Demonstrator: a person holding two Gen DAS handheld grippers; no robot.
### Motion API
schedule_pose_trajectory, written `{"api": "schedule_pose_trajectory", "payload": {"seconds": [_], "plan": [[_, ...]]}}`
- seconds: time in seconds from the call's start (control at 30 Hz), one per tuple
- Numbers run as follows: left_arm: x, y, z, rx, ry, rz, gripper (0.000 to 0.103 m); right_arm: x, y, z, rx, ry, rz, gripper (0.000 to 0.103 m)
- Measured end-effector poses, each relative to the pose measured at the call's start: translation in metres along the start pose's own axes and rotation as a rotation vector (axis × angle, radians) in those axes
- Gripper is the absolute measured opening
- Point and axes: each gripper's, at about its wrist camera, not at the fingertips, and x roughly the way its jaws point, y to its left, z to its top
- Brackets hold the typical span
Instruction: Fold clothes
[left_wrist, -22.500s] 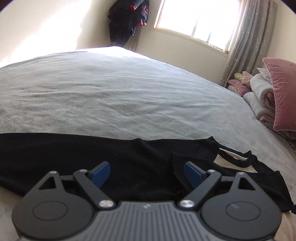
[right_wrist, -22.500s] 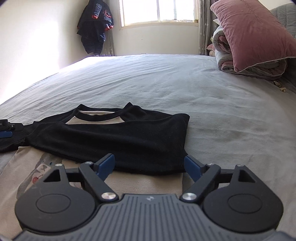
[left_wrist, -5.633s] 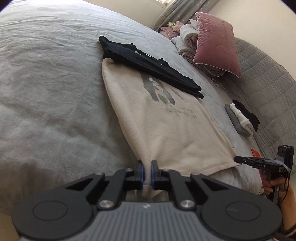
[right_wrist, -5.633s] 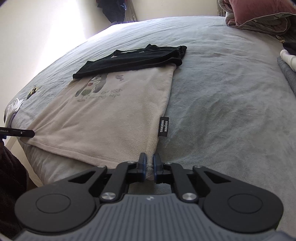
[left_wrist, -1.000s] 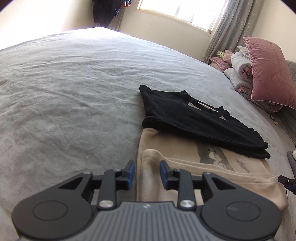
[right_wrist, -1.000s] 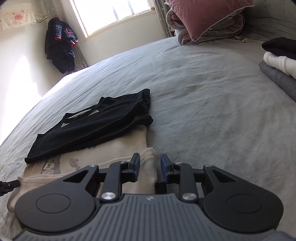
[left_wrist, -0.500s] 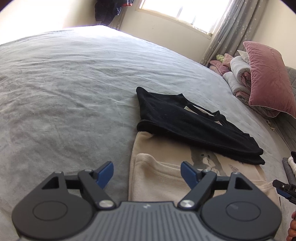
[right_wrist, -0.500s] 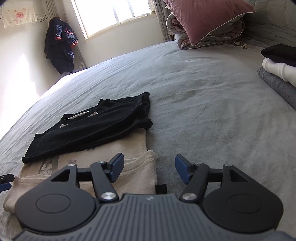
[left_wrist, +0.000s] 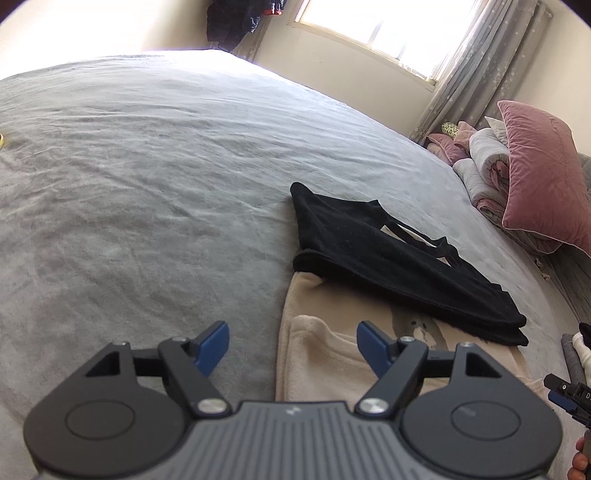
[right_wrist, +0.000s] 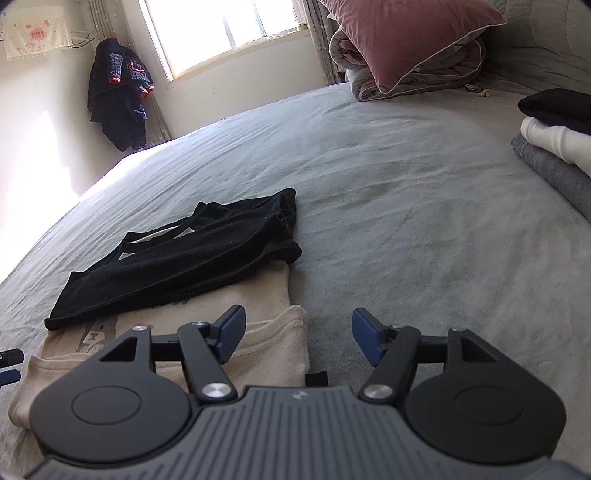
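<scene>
Lying on the bed (left_wrist: 147, 166): shirt (left_wrist: 332, 362), cream hem folded up toward its black sleeves (left_wrist: 388, 258). Left gripper (left_wrist: 291, 343) and right gripper (right_wrist: 297, 334) have just opened their jaws, now apart and empty. Risk: loose hem slipping back, judging by its soft, uneven edge.

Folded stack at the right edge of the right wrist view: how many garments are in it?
3, though the frame edge may hide more. Black garment on top, white garment under it, grey garment at the bottom, lying on the bed.
</scene>
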Motion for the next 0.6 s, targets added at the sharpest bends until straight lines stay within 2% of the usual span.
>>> {"api": "schedule_pose_trajectory", "payload": {"seconds": [0.17, 0.23, 0.33, 0.37, 0.4, 0.43, 0.5, 0.53, 0.6], "plan": [[0.0, -0.01, -0.003, 0.057, 0.0, -0.019, 0.051, -0.001, -0.004, 0.001, 0.005, -0.01, 0.0, 0.068], [0.0, -0.016, -0.006, 0.106, -0.01, -0.019, 0.049, 0.001, -0.006, 0.001, 0.008, 0.001, 0.006, 0.064], [0.002, -0.023, -0.01, 0.161, -0.005, -0.014, 0.039, 0.006, -0.003, -0.003, -0.008, 0.035, 0.015, 0.058], [0.003, -0.024, -0.011, 0.178, 0.0, -0.006, 0.031, 0.008, -0.001, -0.005, -0.024, 0.046, 0.01, 0.056], [0.004, -0.026, -0.013, 0.193, 0.003, 0.004, 0.024, 0.011, 0.001, -0.008, -0.04, 0.057, 0.005, 0.049], [0.005, -0.028, -0.015, 0.214, 0.001, 0.02, 0.021, 0.011, 0.004, -0.01, -0.065, 0.054, 0.001, 0.038], [0.005, -0.031, -0.018, 0.248, -0.008, 0.05, 0.011, 0.011, 0.01, -0.013, -0.114, 0.048, -0.008, 0.025], [0.004, -0.032, -0.019, 0.253, -0.015, 0.055, 0.009, 0.01, 0.012, -0.014, -0.122, 0.046, -0.005, 0.018], [0.002, -0.031, -0.019, 0.25, -0.031, 0.057, 0.007, 0.007, 0.015, -0.015, -0.139, 0.035, -0.007, 0.013]]}}
